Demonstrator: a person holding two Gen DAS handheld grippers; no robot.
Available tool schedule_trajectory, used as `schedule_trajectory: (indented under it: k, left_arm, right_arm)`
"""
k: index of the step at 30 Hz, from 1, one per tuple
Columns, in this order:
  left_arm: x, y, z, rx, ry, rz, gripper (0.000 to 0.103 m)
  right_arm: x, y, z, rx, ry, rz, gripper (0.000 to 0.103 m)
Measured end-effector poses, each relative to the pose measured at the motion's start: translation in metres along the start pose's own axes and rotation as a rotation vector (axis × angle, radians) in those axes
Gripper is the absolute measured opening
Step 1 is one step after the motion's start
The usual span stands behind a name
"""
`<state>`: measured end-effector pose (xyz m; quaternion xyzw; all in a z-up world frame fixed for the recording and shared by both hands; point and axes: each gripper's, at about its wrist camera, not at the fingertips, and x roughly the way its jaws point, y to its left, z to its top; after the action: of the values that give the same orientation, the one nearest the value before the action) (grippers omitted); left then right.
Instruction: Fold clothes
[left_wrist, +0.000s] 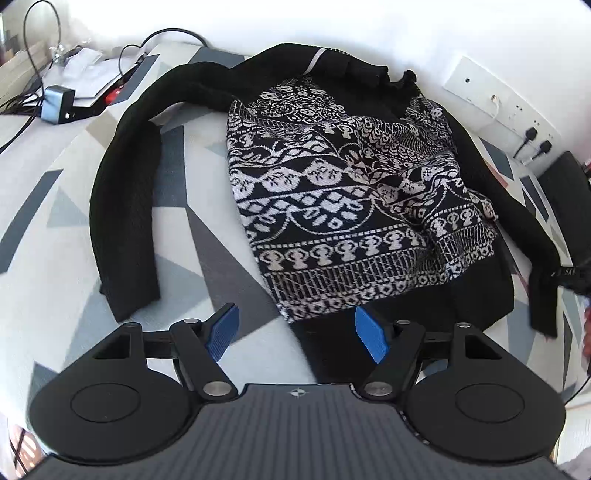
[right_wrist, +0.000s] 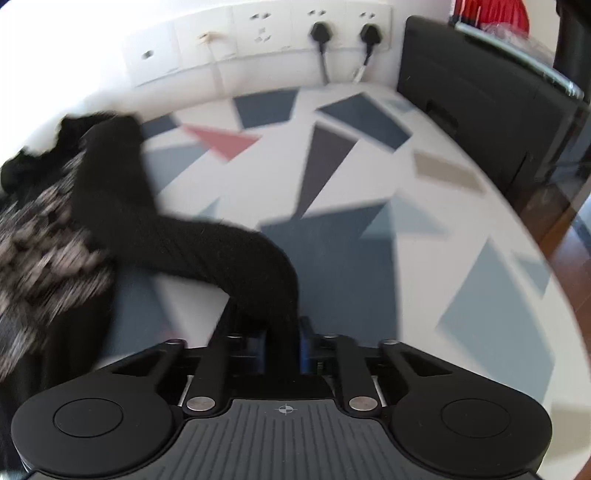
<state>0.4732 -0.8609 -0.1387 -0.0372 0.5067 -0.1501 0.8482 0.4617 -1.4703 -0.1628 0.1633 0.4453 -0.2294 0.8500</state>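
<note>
A black sweater with a white patterned front lies crumpled on the geometric-print surface. Its left sleeve curves out and down toward me. My left gripper hovers open just in front of the sweater's hem, blue pads apart with nothing between them. In the right wrist view, the other black sleeve stretches from the sweater body to my right gripper, which is shut on the sleeve's end. That view is motion-blurred.
Cables, papers and a small blue-grey box sit at the far left. Wall sockets with two black plugs line the back wall. A black case stands at the right; wooden floor shows past the surface's edge.
</note>
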Motion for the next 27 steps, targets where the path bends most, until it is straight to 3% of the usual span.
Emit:
schedule_trajectory:
  k: [5, 8, 11, 16, 19, 20, 21, 23, 27]
  left_arm:
    - [-0.002, -0.003, -0.007, -0.054, -0.031, 0.017, 0.072]
    - [-0.003, 0.001, -0.012, -0.089, -0.046, 0.023, 0.072]
    - [-0.004, 0.005, -0.016, -0.105, -0.058, 0.027, 0.072]
    - [-0.004, 0.006, -0.016, -0.093, -0.068, 0.037, 0.072]
    - [-0.004, 0.005, -0.015, -0.067, -0.071, 0.037, 0.072]
    - [-0.003, 0.004, -0.013, -0.055, -0.071, 0.037, 0.072]
    - [-0.003, 0.003, -0.012, -0.044, -0.070, 0.037, 0.072]
    - [-0.001, 0.002, -0.011, -0.022, -0.070, 0.032, 0.074]
    - [0.005, -0.004, -0.011, 0.024, -0.052, 0.020, 0.078]
  right_arm:
    - [0.004, -0.035, 0.054, 0.226, -0.116, -0.122, 0.007]
    - [0.004, -0.032, 0.079, 0.296, -0.169, -0.149, 0.007]
    - [0.011, -0.004, 0.105, 0.280, -0.170, -0.130, 0.006]
    - [-0.003, 0.108, 0.151, 0.048, -0.249, 0.040, 0.006]
    - [-0.020, 0.175, 0.167, -0.065, -0.252, 0.270, 0.012]
    - [-0.025, 0.192, 0.169, -0.093, -0.241, 0.338, 0.023]
    - [-0.029, 0.203, 0.168, -0.106, -0.245, 0.363, 0.043]
    - [-0.038, 0.218, 0.164, -0.122, -0.264, 0.389, 0.055]
    - [-0.040, 0.210, 0.148, -0.119, -0.225, 0.399, 0.055]
